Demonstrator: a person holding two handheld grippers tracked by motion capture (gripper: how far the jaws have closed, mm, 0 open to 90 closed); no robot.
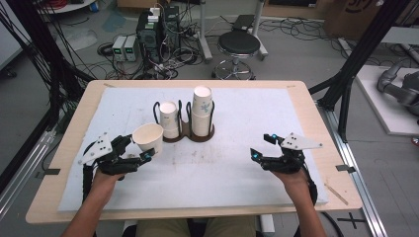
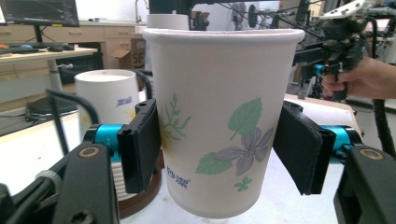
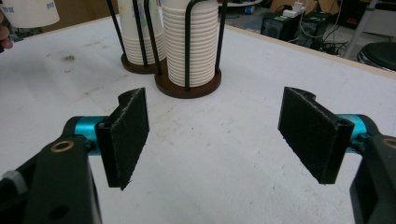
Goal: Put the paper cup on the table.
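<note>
High view: the left gripper [image 1: 132, 152] sits at about eight o'clock on the white mat [image 1: 237, 182], clamped on a single paper cup [image 1: 148, 138] that it holds clear of the cup holder [image 1: 188, 132]. The holder stands near the mat's centre, at roughly two o'clock from the held cup, with a short stack [image 1: 169, 118] in its left bay and a taller stack [image 1: 202, 109] in its right. The right gripper [image 1: 262, 147] hovers at four o'clock, jaws apart and empty, well away from the holder.

Left gripper view: the paper cup [image 2: 219, 121] stands nearly upright between the two pads [image 2: 142, 144], mouth at twelve o'clock, base at six, both pads pressing its wall. The short stack [image 2: 107, 100] sits just behind at nine o'clock.

Right gripper view: the jaws stand wide with bare mat [image 3: 210, 154] between them; the taller stack [image 3: 194, 39] in the cup holder [image 3: 187, 86] lies ahead at twelve o'clock.

The cup's long axis is vertical, and the left hand is the nearer one to the holder, so any placing or setting down likely falls to it.
</note>
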